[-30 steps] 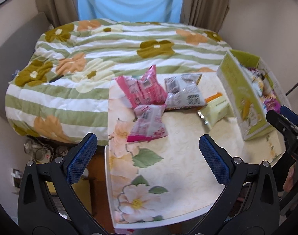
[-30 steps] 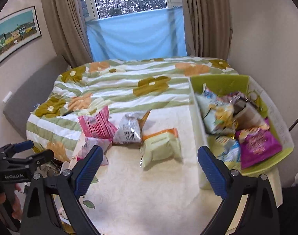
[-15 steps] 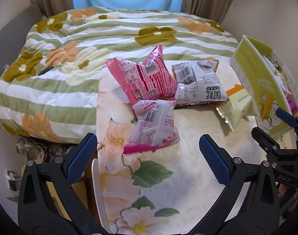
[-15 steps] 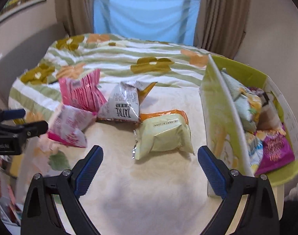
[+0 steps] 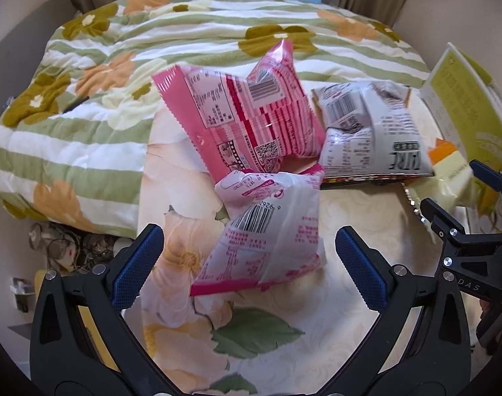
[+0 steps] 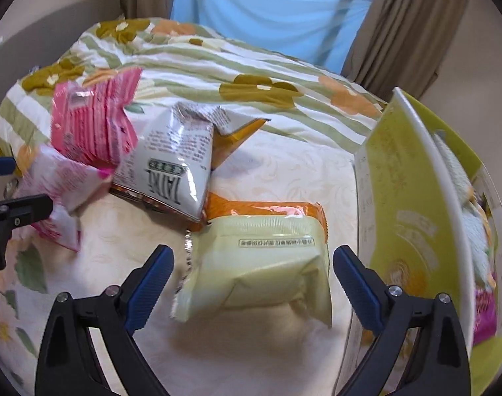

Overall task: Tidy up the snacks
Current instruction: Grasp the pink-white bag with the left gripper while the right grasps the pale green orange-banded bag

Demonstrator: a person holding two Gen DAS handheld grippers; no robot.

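left gripper (image 5: 249, 257): jaws wide apart, nothing clamped; the white-pink bag (image 5: 267, 227) is framed between the pads but not touched.
left step: judged a reach for the white-pink bag. The jaws are best lowered so the pads straddle the puffed middle, then closed gently; a soft, air-filled bag, likely to slip or crush if pinched hard at a corner.
pink bag (image 5: 244, 115): propped behind the white-pink bag, touching it, on the floral table (image 5: 171, 303) at the edge by the quilt (image 5: 86, 105). It may tip when the front bag is lifted.
pink bag writing: barcode and QR code visible, small print too blurred to be read.
white-pink bag writing: barcode, digits not legible.
grey bag (image 6: 171, 165): between the pink bag and the pale green bag, leaning on an orange pack underneath. Large letters read roughly "TAIKE", uncertain; barcode seen in the left view.
right gripper (image 6: 252, 264): jaws spread wide, empty; the pale green bag (image 6: 261, 260) lies between the pads, no contact.
right step: judged a reach for the pale green bag. The bag should be taken across its width, clear of the crimped seal, then carried over the wall of the box.
pale green bag writing: one boxed line of characters, not readable.
box (image 6: 412, 217): yellow-green, just right of the pale green bag, snacks already inside. Pale print on the wall cannot be read.
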